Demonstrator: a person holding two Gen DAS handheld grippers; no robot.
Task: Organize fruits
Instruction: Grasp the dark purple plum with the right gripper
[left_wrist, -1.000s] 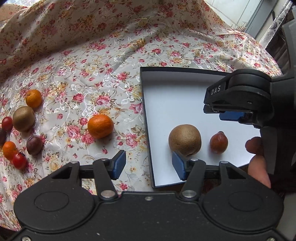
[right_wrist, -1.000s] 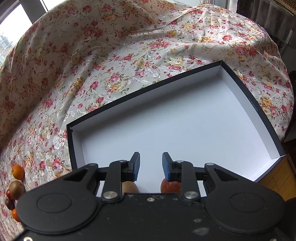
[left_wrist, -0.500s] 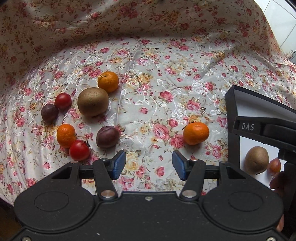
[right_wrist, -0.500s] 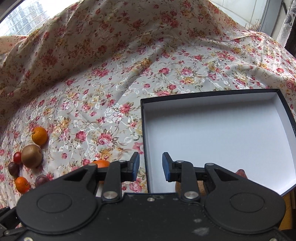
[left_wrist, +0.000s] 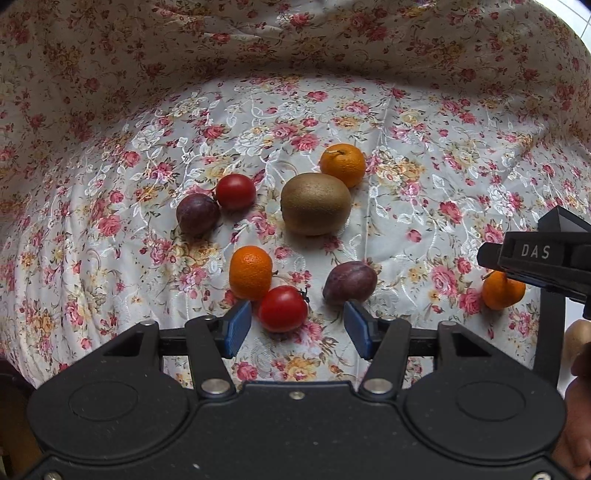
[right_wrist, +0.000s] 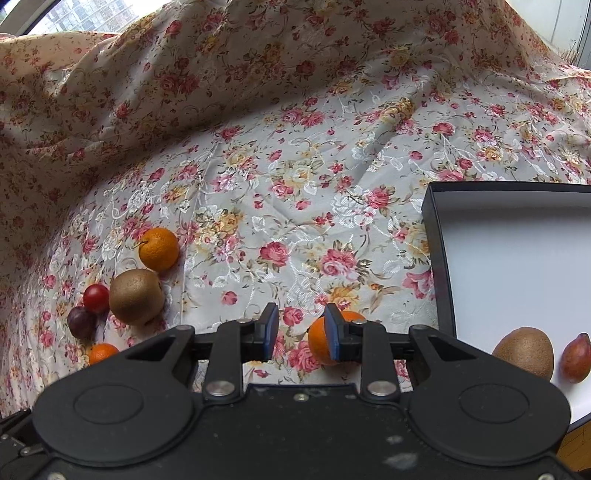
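Both grippers are empty as they hang over the flowered cloth (left_wrist: 258, 122): the left gripper (left_wrist: 297, 328) has its blue pads (left_wrist: 236, 328) standing partway apart with a red tomato (left_wrist: 282, 308) lying below the gap, nothing pressed, while the right gripper (right_wrist: 300, 338) is closed down to a narrow slot and holds nothing, a lone mandarin (right_wrist: 321, 341) showing just past its right pad. From the left camera the loose fruit clusters at about twelve o'clock of the pads: a fuzzy brown kiwi (left_wrist: 316, 203), an orange mandarin behind it (left_wrist: 342, 164), a second tomato (left_wrist: 235, 191) touching a dull purple plum (left_wrist: 197, 214), a nearer mandarin (left_wrist: 250, 272) touching the red tomato, and another plum (left_wrist: 350, 282) at one o'clock. The box (right_wrist: 436, 258), black-walled and white inside, sits at three o'clock of the right gripper and already holds a kiwi (right_wrist: 524, 352) and a reddish plum (right_wrist: 575, 356). To my eye the trouble lies in the crowding: closing on the tomato could nudge the touching mandarin and set it rolling across that slick, wrinkled satin. The tomato's taut glossy skin may also squirt out of hard pads, or split if squeezed too firmly.
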